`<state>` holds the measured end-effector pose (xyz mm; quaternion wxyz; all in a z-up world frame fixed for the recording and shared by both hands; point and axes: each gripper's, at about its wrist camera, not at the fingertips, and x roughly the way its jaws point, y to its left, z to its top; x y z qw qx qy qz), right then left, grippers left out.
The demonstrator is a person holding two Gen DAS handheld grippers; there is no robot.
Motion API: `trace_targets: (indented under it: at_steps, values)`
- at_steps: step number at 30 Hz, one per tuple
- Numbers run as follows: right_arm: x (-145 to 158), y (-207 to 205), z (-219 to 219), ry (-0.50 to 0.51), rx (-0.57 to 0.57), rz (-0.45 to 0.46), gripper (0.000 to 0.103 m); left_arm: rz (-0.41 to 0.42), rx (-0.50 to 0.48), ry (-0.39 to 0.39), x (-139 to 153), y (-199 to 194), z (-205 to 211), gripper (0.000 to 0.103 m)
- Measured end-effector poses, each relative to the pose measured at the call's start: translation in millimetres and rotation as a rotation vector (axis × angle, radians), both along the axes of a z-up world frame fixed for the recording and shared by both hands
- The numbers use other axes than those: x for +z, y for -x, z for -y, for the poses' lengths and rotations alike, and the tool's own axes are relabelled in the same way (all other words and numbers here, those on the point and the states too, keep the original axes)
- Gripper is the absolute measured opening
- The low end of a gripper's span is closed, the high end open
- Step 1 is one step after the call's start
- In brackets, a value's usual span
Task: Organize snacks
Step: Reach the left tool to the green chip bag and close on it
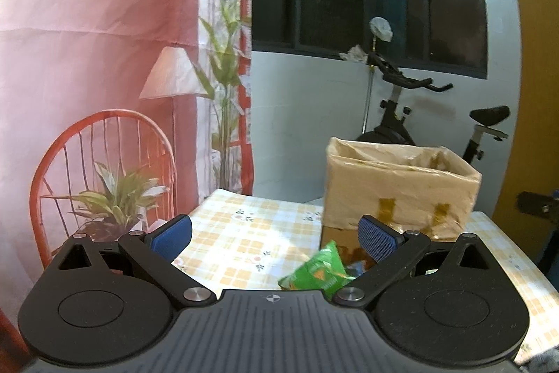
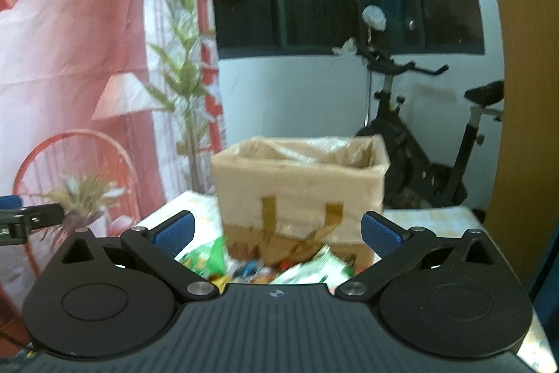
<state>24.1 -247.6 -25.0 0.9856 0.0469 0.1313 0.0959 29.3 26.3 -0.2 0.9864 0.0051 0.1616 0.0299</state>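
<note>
Both grippers are wide open with nothing between the pads. The left gripper (image 1: pixel 276 238) hangs over the table (image 1: pixel 244 233), which has a yellow checked cloth, and one green packet (image 1: pixel 319 271) lies just inside its right finger (image 1: pixel 379 238), low down near the gripper body. There's a bit of blue-and-orange wrapper peeking out right behind that packet, tucked under the same finger, but I can't tell if it's one snack or two. One box (image 1: pixel 398 187), cardboard with a plastic liner and two strips of brown tape on the front, stands beyond the right fingertip, close behind the packet. From the right gripper (image 2: pixel 276 235) the same box (image 2: pixel 300 191) sits dead centre past the fingers, and a heap of snacks (image 2: pixel 265 264) lies between the fingers at the box's foot: one green packet near the left finger (image 2: pixel 174 233), one white-and-green packet toward the right finger, and some small colourful ones in the middle. That view is blurry, so I'd guess four or five packets in total, no firmer. One exercise bike (image 2: pixel 419 142) stands behind the box on the right.
</note>
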Motion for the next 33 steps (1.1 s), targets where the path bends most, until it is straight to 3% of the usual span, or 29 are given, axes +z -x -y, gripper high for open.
trace_targets:
  at_steps: [5, 10, 21, 33]
  values:
    - [1, -28, 12, -0.010, -0.026, 0.017, 0.103, -0.022, 0.009, 0.010, -8, -29, -6, 0.102]
    - [-11, -57, 19, -0.007, -0.052, -0.022, 0.103, -0.068, -0.008, 0.051, -22, -60, -9, 0.102]
    - [-35, -94, 36, 0.009, -0.097, -0.037, 0.103, -0.106, -0.020, 0.057, -43, -108, -8, 0.102]
    - [-45, -122, 49, 0.023, -0.114, -0.029, 0.103, -0.119, 0.008, 0.073, -41, -145, -13, 0.102]
